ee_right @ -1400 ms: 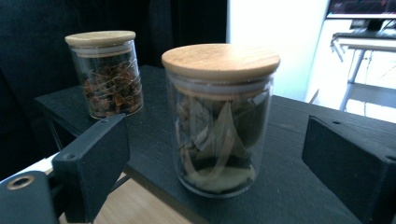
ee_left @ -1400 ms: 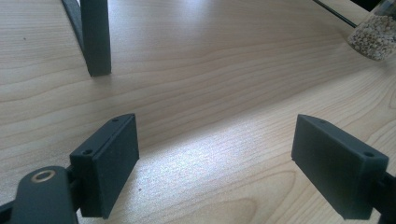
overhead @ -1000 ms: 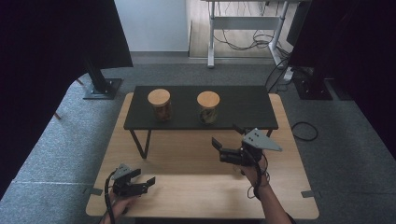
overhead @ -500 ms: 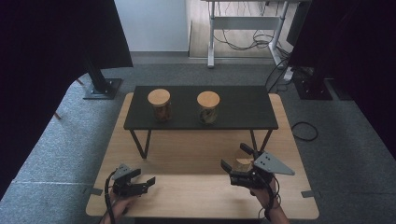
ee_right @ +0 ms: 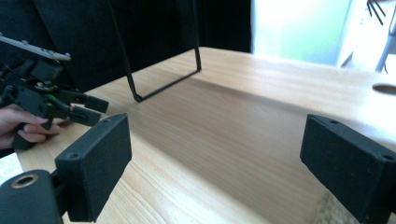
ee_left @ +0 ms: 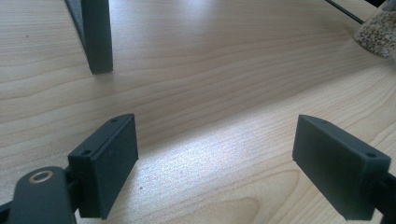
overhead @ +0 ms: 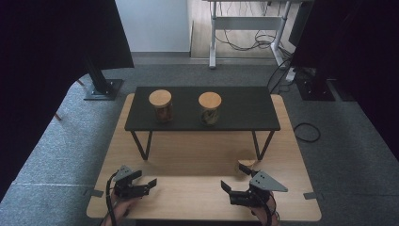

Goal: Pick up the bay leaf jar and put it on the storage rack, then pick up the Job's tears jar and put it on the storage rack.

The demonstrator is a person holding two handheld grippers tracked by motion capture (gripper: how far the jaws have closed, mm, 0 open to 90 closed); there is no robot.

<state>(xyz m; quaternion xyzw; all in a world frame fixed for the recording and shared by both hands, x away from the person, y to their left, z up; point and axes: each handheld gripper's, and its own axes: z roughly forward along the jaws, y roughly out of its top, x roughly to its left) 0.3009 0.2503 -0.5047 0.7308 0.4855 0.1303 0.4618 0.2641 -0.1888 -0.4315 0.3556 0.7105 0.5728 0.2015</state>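
Note:
Both grippers rest low over the near edge of the wooden table [overhead: 188, 155]. My left gripper [overhead: 149, 185] points right and stands open, with bare wood between its jaws [ee_left: 215, 158]. My right gripper [overhead: 227, 192] points left toward it, open and holding nothing [ee_right: 215, 163]; it sees the left gripper [ee_right: 88, 109] in a hand across the table. A small tan grainy object [overhead: 245, 165] lies just behind the right gripper, and its grainy surface [ee_left: 380, 32] shows at the top right of the left gripper view. Two wooden-lidded jars [overhead: 160, 105] [overhead: 209, 108] stand on a black raised shelf [overhead: 244, 108].
The shelf's thin black legs [overhead: 141, 146] [ee_right: 163, 84] stand on the table's far half. Grey carpet surrounds the table, with dark curtains at both sides. A black stand base [overhead: 101, 89] sits at far left, and a cable loop [overhead: 306, 132] lies at the right.
My right gripper has come down and back toward the table's near edge, turning to point left. Its jaws stay just as wide. The left gripper has not moved.

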